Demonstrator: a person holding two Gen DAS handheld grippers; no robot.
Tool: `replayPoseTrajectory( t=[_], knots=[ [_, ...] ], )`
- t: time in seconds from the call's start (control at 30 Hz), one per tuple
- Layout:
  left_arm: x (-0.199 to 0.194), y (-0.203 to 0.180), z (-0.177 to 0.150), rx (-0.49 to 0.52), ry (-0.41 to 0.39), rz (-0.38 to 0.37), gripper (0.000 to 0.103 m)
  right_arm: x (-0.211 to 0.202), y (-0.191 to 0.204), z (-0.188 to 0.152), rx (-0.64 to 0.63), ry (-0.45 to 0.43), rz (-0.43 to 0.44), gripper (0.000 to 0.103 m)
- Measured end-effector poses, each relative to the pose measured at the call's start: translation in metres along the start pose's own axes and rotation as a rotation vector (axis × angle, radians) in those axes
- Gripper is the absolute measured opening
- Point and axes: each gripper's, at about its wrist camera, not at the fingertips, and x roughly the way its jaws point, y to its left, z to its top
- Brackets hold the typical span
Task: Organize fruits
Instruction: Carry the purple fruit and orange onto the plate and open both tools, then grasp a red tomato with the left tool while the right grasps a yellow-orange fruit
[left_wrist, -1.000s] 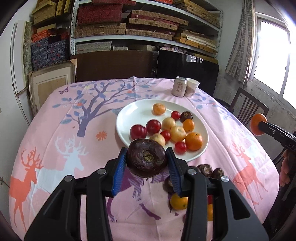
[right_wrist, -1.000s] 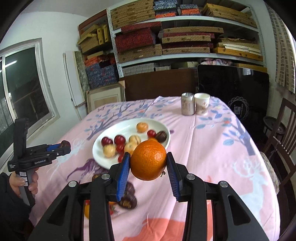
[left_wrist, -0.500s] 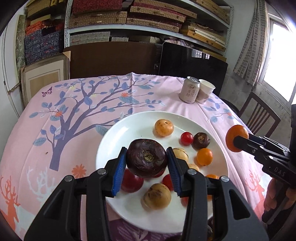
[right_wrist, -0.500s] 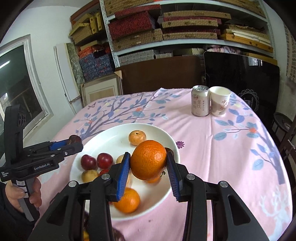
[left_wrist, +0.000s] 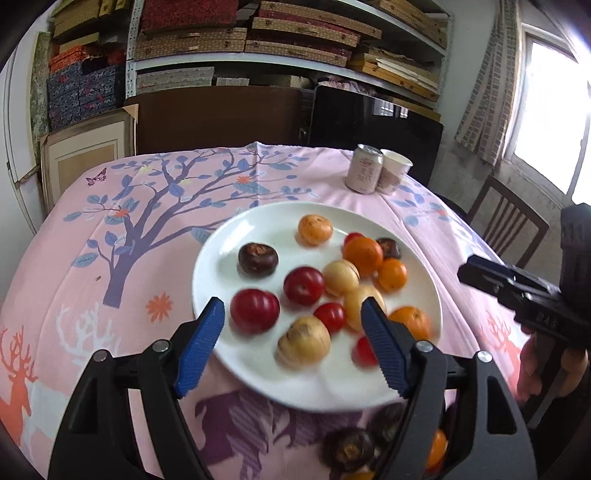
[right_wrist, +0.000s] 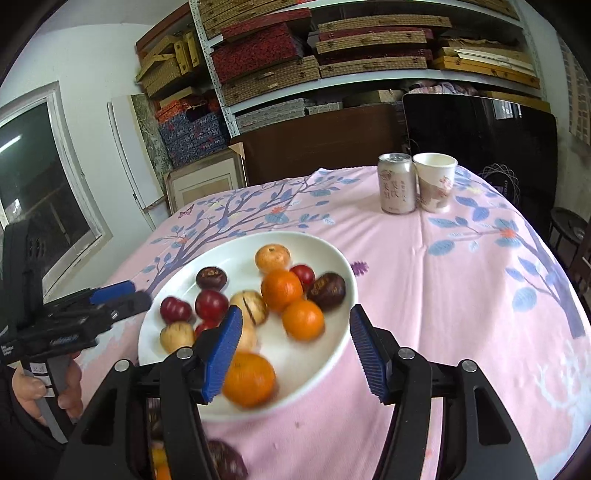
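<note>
We hold the left gripper (left_wrist: 291, 345) low in the middle of the left view. Its blue ribbed jaws are opening, spread wide over the near rim of the round white plate (left_wrist: 218, 254), and they grip nothing. In the right view the right gripper (right_wrist: 295, 349) hangs at the bottom middle. Its jaws are opening too, and nothing is held between them.

Only the left view shows the wooden chair (left_wrist: 506, 221) and the bright window at the right edge. Only the right view shows the dark window at the left edge and a hand (right_wrist: 44, 387) gripping the left gripper's handle.

The plate is smooth and shiny and sits in the middle of the pink cloth with blue trees and deer (left_wrist: 110, 206). On it we count four orange round fruits, two big red plums, two dark brown wrinkly fruits and some pale tan ones. The dark brown fruit (left_wrist: 257, 257) lies at the plate's left side. A few more fruits lie blurred on the cloth at the bottom of both views.

One shiny metal can (right_wrist: 396, 183) and one paper cup (right_wrist: 435, 181) stand touching at the upper right.
</note>
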Motion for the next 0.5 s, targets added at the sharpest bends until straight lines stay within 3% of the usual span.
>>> replayPoseTrajectory(
  t=[0.33,0.43,0.5],
  knots=[
    [-0.057,-0.044,-0.1,0.222,0.082,-0.053,0.074,-0.039,-0.024,-0.043,0.078,0.0,-0.026,0.065],
    [-0.058,-0.051,-0.115,0.245,0.122,-0.045,0.056,-0.043,-0.021,-0.048,0.063,0.005,-0.039,0.065],
    [-0.06,-0.053,-0.121,0.234,0.136,-0.049,0.053,-0.046,-0.019,-0.05,0.048,-0.001,-0.045,0.065]
  ],
)
